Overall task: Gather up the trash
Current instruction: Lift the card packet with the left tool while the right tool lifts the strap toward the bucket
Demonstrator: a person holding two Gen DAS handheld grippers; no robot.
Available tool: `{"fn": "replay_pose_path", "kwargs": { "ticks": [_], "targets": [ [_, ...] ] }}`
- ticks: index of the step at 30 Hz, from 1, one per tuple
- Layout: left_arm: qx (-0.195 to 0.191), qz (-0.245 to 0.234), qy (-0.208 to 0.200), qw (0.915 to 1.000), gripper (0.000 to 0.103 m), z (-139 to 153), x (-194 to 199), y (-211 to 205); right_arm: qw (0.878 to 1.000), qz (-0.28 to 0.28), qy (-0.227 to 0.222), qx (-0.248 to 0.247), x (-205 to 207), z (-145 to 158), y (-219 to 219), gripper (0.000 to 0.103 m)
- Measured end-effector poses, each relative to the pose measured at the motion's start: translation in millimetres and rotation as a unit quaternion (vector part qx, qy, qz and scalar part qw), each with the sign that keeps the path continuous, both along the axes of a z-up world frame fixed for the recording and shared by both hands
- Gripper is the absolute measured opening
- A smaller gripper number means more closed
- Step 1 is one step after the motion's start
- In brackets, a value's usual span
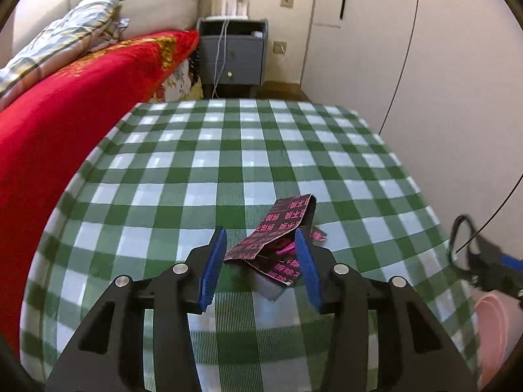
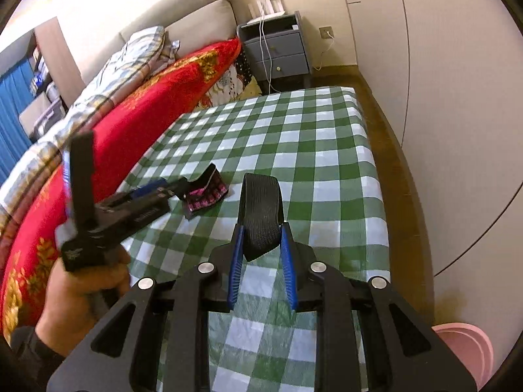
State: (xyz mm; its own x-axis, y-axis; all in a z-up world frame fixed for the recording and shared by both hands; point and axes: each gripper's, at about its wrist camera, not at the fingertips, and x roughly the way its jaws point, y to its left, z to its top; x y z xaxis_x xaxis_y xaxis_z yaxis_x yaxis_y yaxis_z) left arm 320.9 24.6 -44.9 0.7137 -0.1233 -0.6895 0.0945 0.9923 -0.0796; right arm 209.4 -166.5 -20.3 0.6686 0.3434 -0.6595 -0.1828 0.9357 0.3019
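A dark wrapper with pink characters [image 1: 278,232] lies crumpled on the green checked tablecloth [image 1: 228,150]. My left gripper [image 1: 261,238] is open, its blue fingers on either side of the wrapper's near end. The wrapper also shows in the right wrist view [image 2: 206,192], just ahead of the left gripper [image 2: 170,189]. My right gripper [image 2: 261,232] is shut on a black strap loop [image 2: 261,209] and holds it above the table. The right gripper shows blurred at the right edge of the left wrist view [image 1: 483,258].
A pink bin [image 2: 464,352] stands below the table's near right corner and also shows in the left wrist view [image 1: 493,333]. A bed with a red blanket [image 1: 81,104] runs along the table's left side. A grey nightstand [image 1: 233,55] stands beyond the far edge. A white wardrobe [image 2: 457,98] is to the right.
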Motion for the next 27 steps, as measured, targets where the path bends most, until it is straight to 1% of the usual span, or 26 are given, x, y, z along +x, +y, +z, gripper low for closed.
{"fn": "replay_pose_path", "kwargs": {
  "ticks": [2, 3, 5, 7, 10, 14, 20, 27],
  "targets": [
    [0.009, -0.006, 0.012, 0.9999, 0.042, -5, 5, -2, 1.0, 0.002, 0.001, 0.001, 3, -3, 2, 0.023],
    [0.008, -0.006, 0.015, 0.9998, 0.03, -6, 6, -1, 1.0, 0.003, 0.002, 0.003, 4, -5, 3, 0.023],
    [-0.004, -0.002, 0.017, 0.9998, 0.014, -6, 6, 1, 1.0, 0.005, 0.001, 0.005, 5, -5, 5, 0.023],
    [-0.007, -0.002, 0.017, 0.9998, 0.003, -2, 1, 2, 1.0, 0.007, -0.001, 0.004, 4, -3, 8, 0.023],
    [-0.002, -0.005, 0.012, 0.9999, 0.002, 6, -10, 1, 1.0, 0.006, -0.008, 0.003, -1, 5, 9, 0.023],
    [-0.001, -0.005, 0.002, 1.0, 0.001, 23, -31, 1, 1.0, 0.003, -0.023, 0.004, -18, 19, 5, 0.023],
    [0.005, -0.003, -0.017, 0.9998, 0.001, 52, -72, 4, 0.999, -0.011, -0.038, 0.006, -59, 39, -3, 0.023],
    [0.009, -0.001, -0.03, 0.9995, 0.001, 73, -124, 14, 0.997, -0.027, -0.066, 0.012, -107, 65, -9, 0.023]
  ]
}}
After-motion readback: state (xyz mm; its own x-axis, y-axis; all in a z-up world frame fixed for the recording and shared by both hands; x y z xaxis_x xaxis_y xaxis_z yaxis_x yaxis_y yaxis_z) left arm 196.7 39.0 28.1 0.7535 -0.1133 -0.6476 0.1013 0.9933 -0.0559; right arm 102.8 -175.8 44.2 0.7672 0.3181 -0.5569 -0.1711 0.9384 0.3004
